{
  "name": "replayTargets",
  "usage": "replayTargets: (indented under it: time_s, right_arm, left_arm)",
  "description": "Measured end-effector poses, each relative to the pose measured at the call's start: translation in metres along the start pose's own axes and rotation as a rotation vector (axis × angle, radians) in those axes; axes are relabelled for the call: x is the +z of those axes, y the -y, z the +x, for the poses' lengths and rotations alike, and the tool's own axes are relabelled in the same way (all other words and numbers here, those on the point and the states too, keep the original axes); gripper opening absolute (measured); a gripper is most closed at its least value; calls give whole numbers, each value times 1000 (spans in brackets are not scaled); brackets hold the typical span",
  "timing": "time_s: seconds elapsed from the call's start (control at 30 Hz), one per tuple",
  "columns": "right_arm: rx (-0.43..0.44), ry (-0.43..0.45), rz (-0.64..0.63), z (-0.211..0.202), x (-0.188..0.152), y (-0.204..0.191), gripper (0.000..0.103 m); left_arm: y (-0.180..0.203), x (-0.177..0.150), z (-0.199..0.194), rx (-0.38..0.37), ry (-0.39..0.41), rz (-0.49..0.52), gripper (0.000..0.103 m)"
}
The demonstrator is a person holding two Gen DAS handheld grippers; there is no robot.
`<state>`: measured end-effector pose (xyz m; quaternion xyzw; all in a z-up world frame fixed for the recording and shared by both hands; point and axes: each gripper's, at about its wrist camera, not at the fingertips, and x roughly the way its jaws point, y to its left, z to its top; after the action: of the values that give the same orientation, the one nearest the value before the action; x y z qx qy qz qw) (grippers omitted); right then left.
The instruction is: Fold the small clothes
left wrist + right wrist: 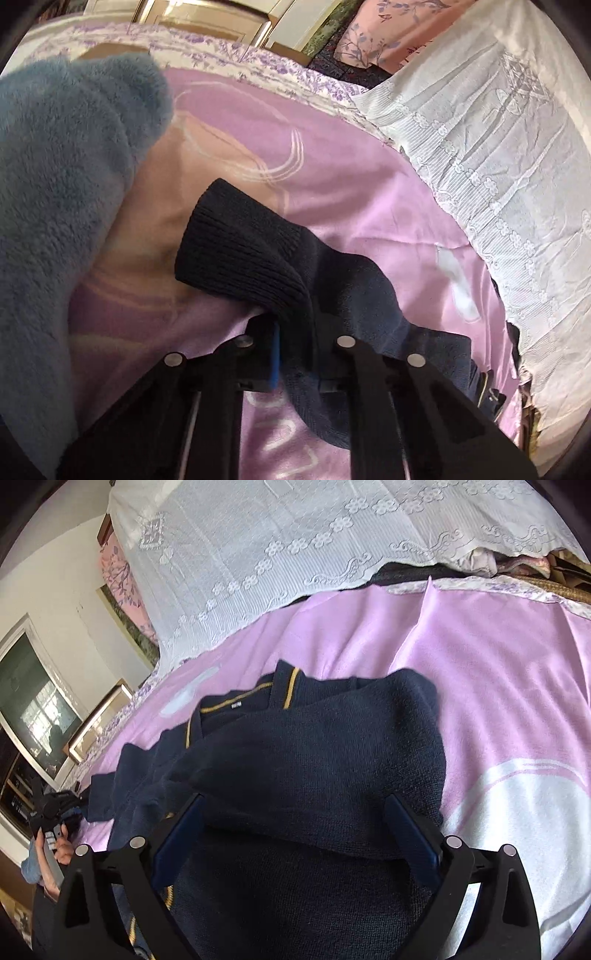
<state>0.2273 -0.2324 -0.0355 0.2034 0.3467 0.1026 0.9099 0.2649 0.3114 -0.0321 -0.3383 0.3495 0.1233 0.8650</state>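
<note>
Left wrist view looks across a bed spread with a pink-lilac sheet (369,206) bearing pale swirl patterns, edged with a purple floral border, and with one white lace cover (498,177) draped over the bedding along its far side; wooden furniture and a floral pink cushion (384,33) lie beyond. One fluffy blue garment (62,206) fills the left of that view. The left hand-held gripper (295,332) is closed on the ribbed cuff of one navy knit sweater (243,254), which trails from its jaws down onto the sheet. In the right wrist view the same sweater (314,768), with yellow-trimmed collar, lies rumpled in the middle of the bed, and the right hand-held gripper (295,834) stands wide apart over it, holding nothing. A white wall and one mirror (29,709) show at the left.
</note>
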Motion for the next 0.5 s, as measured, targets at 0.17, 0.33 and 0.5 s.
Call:
replayTargets:
  time_s: [0.17,0.33,0.5]
  right_arm:
    - [128,-68,-44,10,10,-59,89]
    - [341,-175,-43,45,5,-145,88]
    - [529,-222,63,62,-8,-183,88]
  left_arm:
    - [21,-1,-28,7,119,115,11]
    - [43,-18,-63,-139,191,259,11]
    - [103,-60,-78,-262,207,530,11]
